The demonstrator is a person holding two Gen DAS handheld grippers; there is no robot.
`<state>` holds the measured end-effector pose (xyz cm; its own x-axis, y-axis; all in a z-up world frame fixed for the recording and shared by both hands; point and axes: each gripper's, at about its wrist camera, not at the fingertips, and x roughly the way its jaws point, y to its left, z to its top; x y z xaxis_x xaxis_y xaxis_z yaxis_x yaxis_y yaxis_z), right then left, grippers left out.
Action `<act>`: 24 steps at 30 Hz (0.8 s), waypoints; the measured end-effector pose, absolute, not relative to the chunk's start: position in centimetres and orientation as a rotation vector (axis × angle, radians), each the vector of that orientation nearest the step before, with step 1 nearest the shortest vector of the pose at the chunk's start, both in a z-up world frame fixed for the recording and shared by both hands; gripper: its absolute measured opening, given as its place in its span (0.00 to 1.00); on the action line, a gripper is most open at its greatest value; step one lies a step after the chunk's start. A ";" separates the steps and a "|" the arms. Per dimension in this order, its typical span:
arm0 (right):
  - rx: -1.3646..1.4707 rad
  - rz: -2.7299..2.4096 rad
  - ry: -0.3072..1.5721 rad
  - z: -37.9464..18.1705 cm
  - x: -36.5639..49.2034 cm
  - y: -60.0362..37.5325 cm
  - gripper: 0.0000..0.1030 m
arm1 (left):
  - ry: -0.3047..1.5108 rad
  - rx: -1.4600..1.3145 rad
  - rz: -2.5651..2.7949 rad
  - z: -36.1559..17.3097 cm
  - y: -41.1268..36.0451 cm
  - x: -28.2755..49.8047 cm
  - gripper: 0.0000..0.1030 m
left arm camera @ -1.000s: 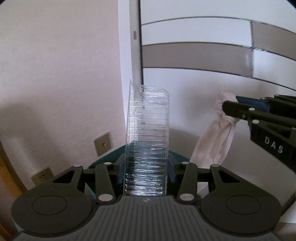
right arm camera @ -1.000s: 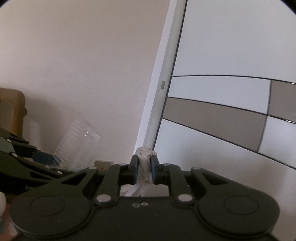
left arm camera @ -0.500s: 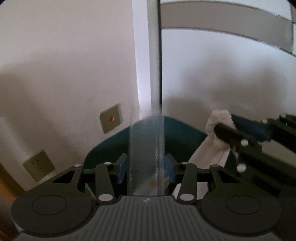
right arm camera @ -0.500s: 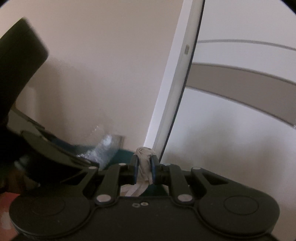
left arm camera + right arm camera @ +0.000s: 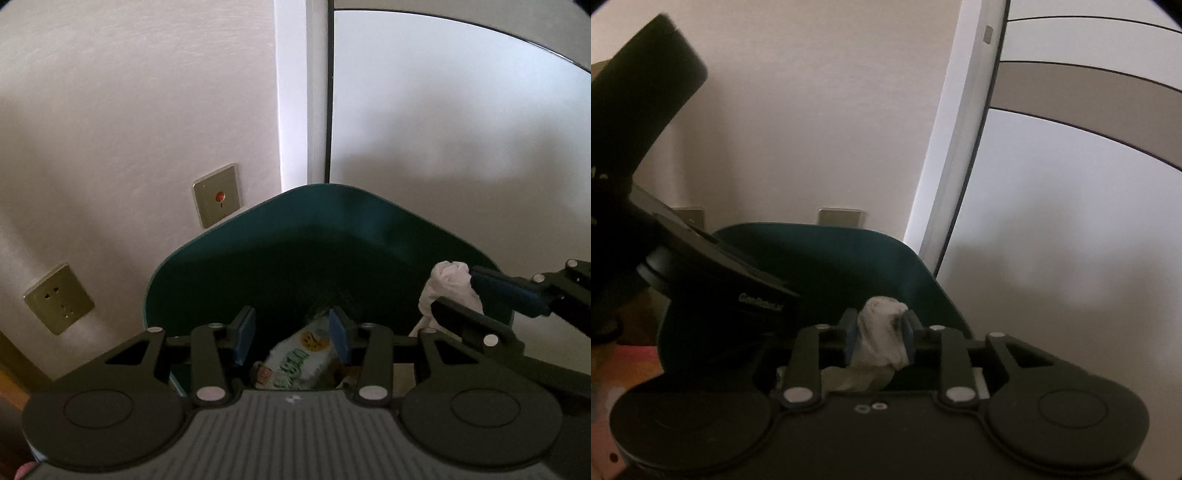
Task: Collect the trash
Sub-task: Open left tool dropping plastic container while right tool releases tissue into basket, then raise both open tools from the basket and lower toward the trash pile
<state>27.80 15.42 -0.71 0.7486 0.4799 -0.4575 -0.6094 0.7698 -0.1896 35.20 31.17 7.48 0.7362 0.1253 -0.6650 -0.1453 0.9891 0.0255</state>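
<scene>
A dark teal trash bin (image 5: 332, 236) stands in the corner below both grippers; it also shows in the right wrist view (image 5: 849, 254). My left gripper (image 5: 291, 332) is open and empty over the bin's mouth. A green snack wrapper (image 5: 295, 363) lies inside the bin beneath it. My right gripper (image 5: 879, 338) is shut on a crumpled white tissue (image 5: 881, 341) and holds it over the bin's right rim. In the left wrist view the tissue (image 5: 448, 288) and the right gripper (image 5: 476, 295) show at the right.
The bin sits against a white wall with a switch plate (image 5: 217, 195) and a socket (image 5: 58, 298). A white door frame (image 5: 301, 92) and a panelled door (image 5: 1082, 155) rise behind it. The left gripper's body (image 5: 713, 295) fills the left of the right wrist view.
My left gripper has opened and the clear plastic cup it held is gone from its fingers. Both grippers have moved down over the bin. The right gripper still holds the tissue.
</scene>
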 end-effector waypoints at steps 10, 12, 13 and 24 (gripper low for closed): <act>-0.305 0.614 0.403 1.4 25.9 13.5 0.34 | 0.702 -0.012 0.134 8.5 29.6 33.3 0.42; -0.296 0.607 0.395 1.9 25.3 12.9 0.35 | 0.691 -0.008 0.124 8.9 28.9 32.5 0.46; -0.291 0.606 0.391 2.2 25.0 12.5 0.35 | 0.685 -0.007 0.120 9.1 28.6 32.1 0.49; -0.255 0.586 0.358 5.5 20.6 6.7 0.37 | 0.607 0.040 0.064 12.7 24.9 27.0 0.59</act>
<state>20.61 6.66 5.46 0.7742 0.4915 -0.3988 -0.5790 0.8044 -0.1327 26.98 24.93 12.67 0.8194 0.0719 -0.5687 -0.0486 0.9972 0.0560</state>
